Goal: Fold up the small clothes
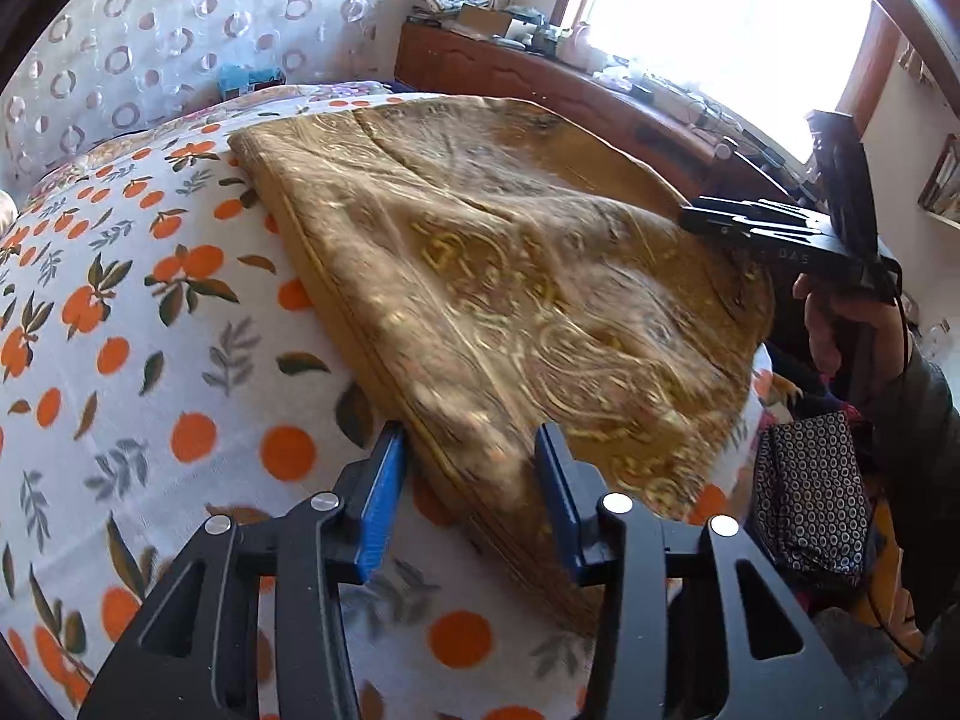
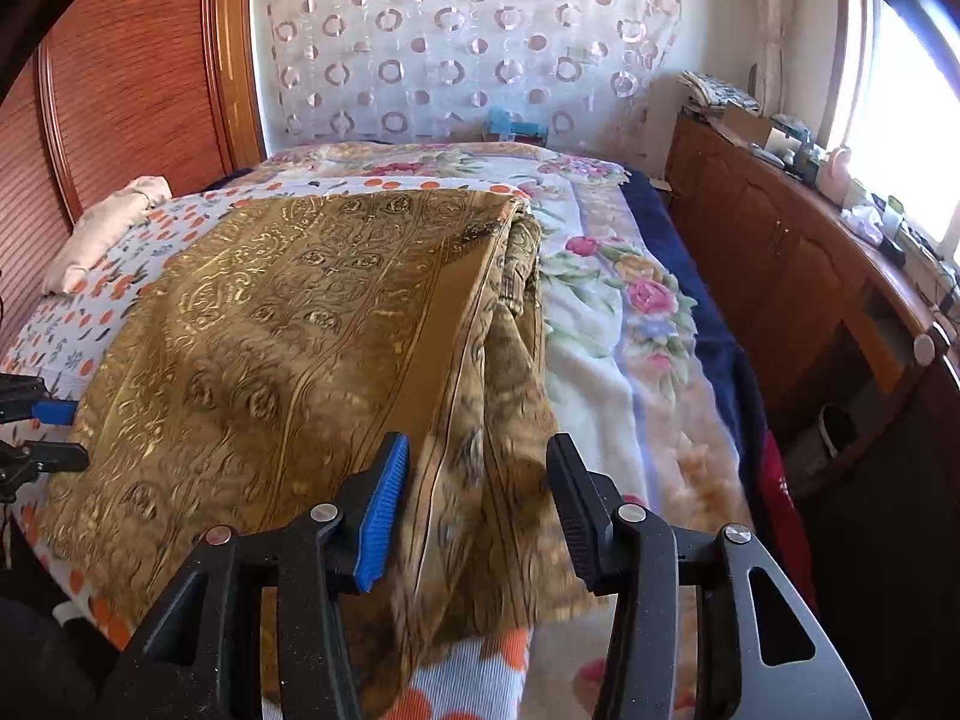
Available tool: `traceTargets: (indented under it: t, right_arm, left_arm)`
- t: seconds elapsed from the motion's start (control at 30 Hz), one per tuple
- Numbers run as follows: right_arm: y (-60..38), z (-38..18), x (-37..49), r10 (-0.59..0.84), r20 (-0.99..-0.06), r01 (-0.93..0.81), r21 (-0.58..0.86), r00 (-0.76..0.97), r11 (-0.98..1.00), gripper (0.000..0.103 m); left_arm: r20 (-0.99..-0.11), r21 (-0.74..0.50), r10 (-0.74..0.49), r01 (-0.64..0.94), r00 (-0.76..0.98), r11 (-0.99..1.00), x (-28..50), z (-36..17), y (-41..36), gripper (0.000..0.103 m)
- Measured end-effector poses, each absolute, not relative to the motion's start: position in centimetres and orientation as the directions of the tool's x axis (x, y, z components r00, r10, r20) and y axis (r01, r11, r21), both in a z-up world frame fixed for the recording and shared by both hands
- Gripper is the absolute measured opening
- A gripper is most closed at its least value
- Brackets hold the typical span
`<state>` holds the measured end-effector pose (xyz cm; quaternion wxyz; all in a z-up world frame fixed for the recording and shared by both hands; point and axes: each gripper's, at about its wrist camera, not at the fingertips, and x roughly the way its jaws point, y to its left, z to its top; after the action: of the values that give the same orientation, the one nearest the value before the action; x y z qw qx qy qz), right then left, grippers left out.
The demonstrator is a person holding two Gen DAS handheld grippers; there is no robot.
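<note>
So, nearest to you, your left gripper [image 1: 474, 504] has its blue pads spread, with the near corner of the gold patterned cloth [image 1: 480, 276] sitting between them. The cloth edge is right by the left pad, but that spot is blurred, so I can't tell whether either pad is actually pressing on it. Your right gripper [image 2: 477, 507] looks the same: pads apart, straddling the bunched, folded edge of the cloth [image 2: 288, 324] where it hangs over the bed's near edge, with cloth between the pads and no clear pinch.

The cloth itself lies spread over the near half of the bed, on top of the white sheet with oranges [image 1: 150, 312]. It's flat on the left and doubled into loose layers along its right side. To the right of it is a flowery blanket [image 2: 624, 324] with a dark blue border at the bed's right edge.

Further back there's a pale pillow [image 2: 108, 222] at the far left corner by the wooden headboard [image 2: 138, 78], a sheer curtain with rings [image 2: 468, 42] behind the bed, and a cluttered wooden cabinet [image 2: 798, 252] under the bright window.
</note>
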<state>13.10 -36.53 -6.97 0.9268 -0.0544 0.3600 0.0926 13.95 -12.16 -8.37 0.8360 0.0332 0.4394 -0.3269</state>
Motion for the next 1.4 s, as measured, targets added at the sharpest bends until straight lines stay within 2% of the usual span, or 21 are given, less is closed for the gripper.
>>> traceTargets:
  t: [0.13,0.2,0.27,0.33,0.47,0.57,0.73,1.1,1.17,1.3,1.4]
  right_arm:
    - [-36.7,-6.7,11.6,0.146,-0.663,-0.211,-0.02,0.735,0.977,0.05]
    - [-36.7,-6.4,11.1,0.149,-0.649,-0.212,-0.019,0.746,0.977,0.05]
    - [-36.6,-6.4,10.3,0.154,-0.638,-0.216,-0.02,0.755,0.976,0.05]
    - [-36.8,-6.4,9.9,0.159,-0.628,-0.221,-0.021,0.762,0.975,0.052]
    - [-36.7,-7.0,10.5,0.164,-0.626,-0.228,-0.023,0.763,0.973,0.061]
    - [-36.6,-7.7,11.3,0.146,-0.64,-0.218,-0.034,0.754,0.975,0.062]
    - [-37.1,-10.1,13.9,0.167,-0.702,-0.195,0.042,0.692,0.98,0.062]
    - [-38.0,-10.7,15.7,0.227,-0.74,-0.18,0.145,0.633,0.973,0.068]
    - [-38.0,-10.7,15.7,0.242,-0.739,-0.191,0.155,0.628,0.969,0.068]
    - [-37.2,-10.4,15.4,0.209,-0.74,-0.205,0.097,0.64,0.974,0.064]
    - [-35.6,-10.0,14.7,0.144,-0.737,-0.222,-0.008,0.66,0.975,0.06]
  left_arm:
    - [-0.755,-0.254,-0.53,0.574,0.386,0.779,13.1,-8.3,-12.5,0.044]
    - [-0.742,-0.311,-0.568,0.568,0.355,0.762,12.8,-8.5,-12.3,0.033]
    - [-0.74,-0.317,-0.569,0.562,0.357,0.764,12.6,-8.4,-12.1,0.017]
    - [-0.731,-0.321,-0.575,0.559,0.368,0.765,12.3,-7.9,-11.8,0.008]
    - [-0.714,-0.292,-0.579,0.585,0.393,0.756,11.6,-6.1,-11.5,0.007]
    - [-0.718,-0.278,-0.57,0.587,0.399,0.761,11.5,-6.0,-11.5,0.007]
    - [-0.741,-0.265,-0.55,0.585,0.385,0.766,11.7,-7.0,-12.0,0.007]
    - [-0.757,-0.291,-0.547,0.566,0.356,0.771,12.1,-8.4,-12.1,0.008]
    - [-0.757,-0.296,-0.551,0.568,0.351,0.768,12.2,-8.4,-12.1,0.011]
    - [-0.76,-0.299,-0.552,0.57,0.343,0.765,12.4,-8.3,-12.3,0.012]
    - [-0.76,-0.3,-0.553,0.57,0.341,0.765,12.6,-8.3,-12.5,0.012]
